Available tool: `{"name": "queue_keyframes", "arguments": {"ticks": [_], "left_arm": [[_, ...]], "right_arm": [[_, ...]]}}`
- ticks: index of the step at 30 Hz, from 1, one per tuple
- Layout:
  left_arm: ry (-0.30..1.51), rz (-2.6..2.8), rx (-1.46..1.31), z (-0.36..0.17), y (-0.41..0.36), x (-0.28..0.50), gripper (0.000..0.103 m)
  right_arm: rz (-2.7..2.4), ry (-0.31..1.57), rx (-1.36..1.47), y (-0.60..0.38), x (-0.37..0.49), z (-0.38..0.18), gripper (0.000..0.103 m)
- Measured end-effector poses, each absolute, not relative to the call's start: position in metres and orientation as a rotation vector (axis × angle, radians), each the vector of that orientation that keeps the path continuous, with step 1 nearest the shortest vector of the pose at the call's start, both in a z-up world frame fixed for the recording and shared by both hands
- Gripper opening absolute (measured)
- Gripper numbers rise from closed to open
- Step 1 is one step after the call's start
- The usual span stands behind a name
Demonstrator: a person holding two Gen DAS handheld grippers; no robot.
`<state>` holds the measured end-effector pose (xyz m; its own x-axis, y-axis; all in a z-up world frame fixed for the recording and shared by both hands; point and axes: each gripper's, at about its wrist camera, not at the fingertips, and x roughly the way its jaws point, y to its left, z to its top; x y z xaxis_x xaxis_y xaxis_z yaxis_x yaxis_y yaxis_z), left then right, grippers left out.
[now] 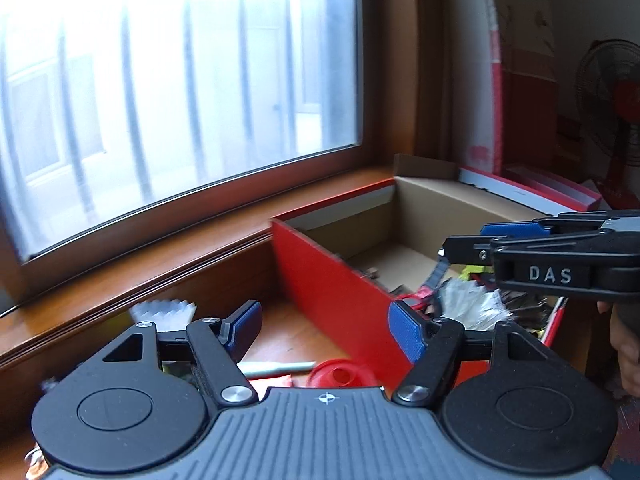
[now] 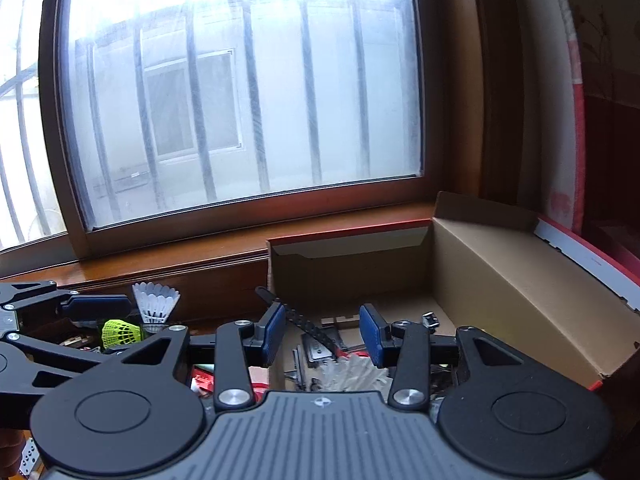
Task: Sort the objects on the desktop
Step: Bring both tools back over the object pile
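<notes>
Two tools are in view. The left tool (image 1: 326, 330) hangs with its blue pads spread wide and nothing between them, above the wooden desk (image 1: 280, 340) just left of the box's red wall. The right tool (image 2: 322, 334) also stands spread and empty, over the open cardboard box (image 2: 500, 280).

Three shuttlecocks can be counted: one white shuttlecock (image 2: 155, 302) upright on the desk left of the box, one neon-yellow shuttlecock (image 2: 120, 334) lying just beside it, and one white feathered shuttlecock (image 2: 358, 374) inside the box among the clutter. The box also holds one black toothed strap (image 2: 296, 316) leaning over its near corner and several small metal pieces too jumbled to count.

On the desk by the left tool lie one red funnel-shaped cap (image 1: 340, 374) and one pale stick (image 1: 276, 367), close together.
</notes>
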<state>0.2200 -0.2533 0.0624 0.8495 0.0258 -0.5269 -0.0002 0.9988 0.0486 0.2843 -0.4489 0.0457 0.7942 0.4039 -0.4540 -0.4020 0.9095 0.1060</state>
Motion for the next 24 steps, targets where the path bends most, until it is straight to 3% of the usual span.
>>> {"name": "queue_keyframes", "arguments": {"ticks": [11,24], "left_arm": [[0.602,0.221,-0.061,0.043,-0.164,0.166,0.075],[0.656,0.373,-0.174,0.015,-0.074,0.140,0.075]], "right_arm": [[0.579,0.494,-0.081,-0.362,0.262,0.052,0.044],[0.764,0.644,-0.180,-0.248,0.265,0.017,0.044]]}}
